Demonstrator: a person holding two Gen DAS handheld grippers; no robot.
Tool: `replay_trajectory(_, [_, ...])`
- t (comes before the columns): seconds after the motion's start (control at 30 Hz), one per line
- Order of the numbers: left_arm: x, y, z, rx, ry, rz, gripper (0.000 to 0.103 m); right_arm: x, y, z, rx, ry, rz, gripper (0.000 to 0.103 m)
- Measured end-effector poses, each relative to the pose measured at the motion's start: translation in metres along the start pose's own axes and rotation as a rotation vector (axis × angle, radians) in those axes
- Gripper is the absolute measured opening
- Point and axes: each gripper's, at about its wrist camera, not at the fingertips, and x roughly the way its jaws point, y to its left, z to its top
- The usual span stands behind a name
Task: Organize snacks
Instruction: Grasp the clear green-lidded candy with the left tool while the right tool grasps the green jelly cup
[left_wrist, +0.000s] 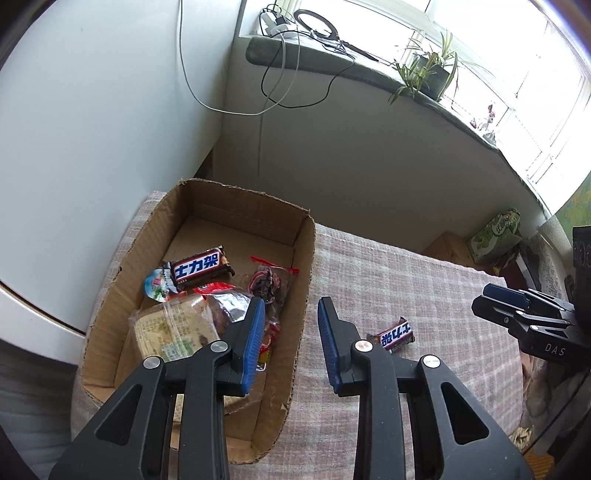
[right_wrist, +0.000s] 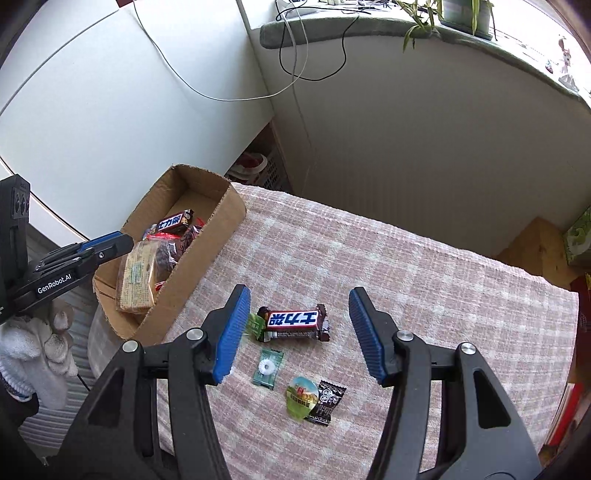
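Four small snacks are left on the checked counter (right_wrist: 424, 258): a chocolate bar (right_wrist: 293, 322), a mint (right_wrist: 267, 368), a jelly cup (right_wrist: 301, 397) and a dark candy (right_wrist: 330, 402). The right tool (right_wrist: 300, 334) is held apart around the bar, above it. A green wrapper (right_wrist: 255, 323) touching the bar's left end could be pinched along with it or flicked away. To the far left, the cardboard box (left_wrist: 303, 280) is already crowded; its near wall could be clipped by the left tool (left_wrist: 291, 347), also apart and holding nothing.
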Motion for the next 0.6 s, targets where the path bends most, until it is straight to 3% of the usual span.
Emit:
replay_trajectory(0.23, [0.013,-0.040,-0.030,0.061,0.061,-0.080,0.028,0.000,-0.026,-0.049,0.017,0.064,0.005,0.058])
replay_trajectory(0.5, [0.043,-0.070,-0.068,0.118,0.154,-0.104,0.028,0.025,-0.012,-0.087,-0.021,0.124,0.038,0.057])
replay_trajectory(0.6, [0.054,-0.077,-0.075,0.143,0.171,-0.095,0.028,0.035,-0.005,-0.093,-0.044,0.147,0.044,0.046])
